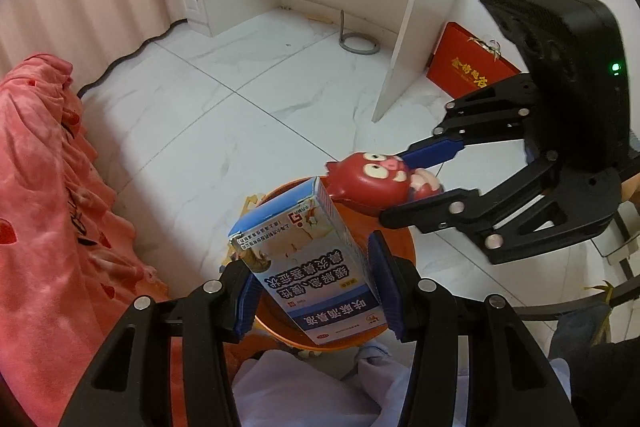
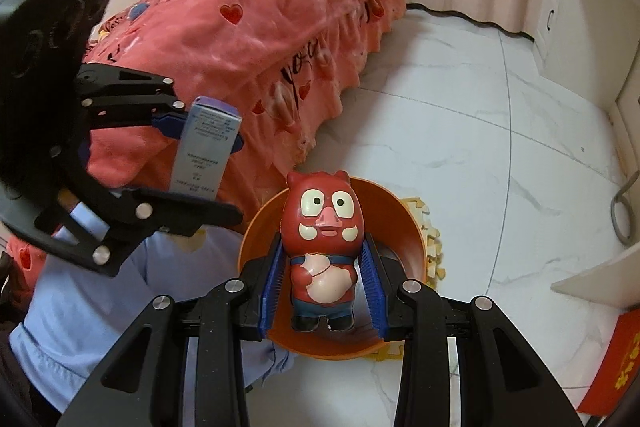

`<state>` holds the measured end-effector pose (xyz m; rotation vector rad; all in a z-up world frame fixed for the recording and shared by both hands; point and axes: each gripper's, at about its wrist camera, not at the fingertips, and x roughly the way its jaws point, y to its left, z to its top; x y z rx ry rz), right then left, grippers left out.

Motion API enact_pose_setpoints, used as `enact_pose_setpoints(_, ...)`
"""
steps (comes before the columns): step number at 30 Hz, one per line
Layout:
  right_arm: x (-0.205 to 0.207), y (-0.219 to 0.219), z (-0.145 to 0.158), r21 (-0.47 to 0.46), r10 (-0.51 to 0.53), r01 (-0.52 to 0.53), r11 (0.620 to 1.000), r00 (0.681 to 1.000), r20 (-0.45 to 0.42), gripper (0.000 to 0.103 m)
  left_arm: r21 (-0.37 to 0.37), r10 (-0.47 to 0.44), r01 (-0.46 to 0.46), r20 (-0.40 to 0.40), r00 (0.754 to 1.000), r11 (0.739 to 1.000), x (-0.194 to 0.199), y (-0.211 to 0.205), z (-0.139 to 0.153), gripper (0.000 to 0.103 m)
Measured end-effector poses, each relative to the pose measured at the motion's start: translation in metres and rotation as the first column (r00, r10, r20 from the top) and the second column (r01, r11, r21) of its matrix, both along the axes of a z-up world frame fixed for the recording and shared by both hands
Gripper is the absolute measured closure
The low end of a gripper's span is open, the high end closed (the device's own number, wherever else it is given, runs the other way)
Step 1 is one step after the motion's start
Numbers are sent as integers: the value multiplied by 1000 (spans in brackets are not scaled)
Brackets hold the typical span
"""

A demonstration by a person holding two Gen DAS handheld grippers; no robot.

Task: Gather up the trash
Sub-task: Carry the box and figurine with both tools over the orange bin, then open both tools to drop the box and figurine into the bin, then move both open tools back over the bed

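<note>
The round orange plastic basin on the floor is the landmark. The right gripper clasps a red rubbery pig-figure toy by its belly, directly above the basin's hollow, head forward. The left gripper grips a blue-and-white cardboard medicine box by its sides, long axis along the fingers, over the basin's near rim.

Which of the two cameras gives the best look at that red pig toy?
The right wrist view: the pig toy faces the camera whole, upright between the blue pads above the orange bin. The left wrist view shows it sideways, lower body hidden.
</note>
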<state>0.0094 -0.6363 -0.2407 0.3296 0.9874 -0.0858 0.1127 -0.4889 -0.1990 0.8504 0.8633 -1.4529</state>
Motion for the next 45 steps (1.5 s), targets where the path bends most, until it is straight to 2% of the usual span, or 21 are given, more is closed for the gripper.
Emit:
enact_pose_setpoints(3, 5, -1, -7, -14, -11, 10, 1000, 1000, -13, 61, 11, 3, -3, -1, 1000, 1000, 1, 0, -3, 51)
enact_pose_setpoints(6, 6, -3, -12, -26, -28, 27, 999, 1000, -12, 45, 15, 3, -3, 8, 1000, 1000, 4, -8, -7, 51)
enact_pose_setpoints(7, 5, -4, -12, -28, -36, 35, 999, 999, -8, 43, 19, 1, -2, 9, 1000, 1000, 4, -9, -9, 50)
enact_pose_setpoints(11, 0, -9, -13, -21, -50, 50, 999, 999, -7, 42, 26, -11, 10, 30, 1000, 1000, 1, -13, -14, 50)
enact_pose_setpoints(15, -5, -12, -11, -17, -61, 60, 998, 998, -7, 42, 20, -9, 7, 72, 997, 1000, -1, -11, -14, 28)
enact_pose_setpoints(27, -7, -6, -1, -16, -61, 61, 998, 998, 10, 42, 16, -2, 0, 92, 996, 1000, -3, -8, -6, 28)
enact_pose_setpoints(30, -7, -1, 8, -19, -53, 53, 998, 998, 24, 42, 9, 11, -12, 100, 995, 1000, -2, -4, -1, 28)
enact_pose_setpoints(38, -5, 27, 49, -47, -3, 7, 999, 996, 84, 42, -38, 55, -50, 152, 987, 998, -6, 31, 33, 28)
enact_pose_setpoints(41, -3, 44, 68, -62, 36, -29, 998, 993, 110, 42, -65, 88, -77, 183, 979, 995, -7, 52, 49, 17)
enact_pose_setpoints(45, 4, 70, 91, -85, 101, -89, 992, 984, 148, 42, -101, 144, -125, 201, 969, 987, -6, 84, 68, 17)
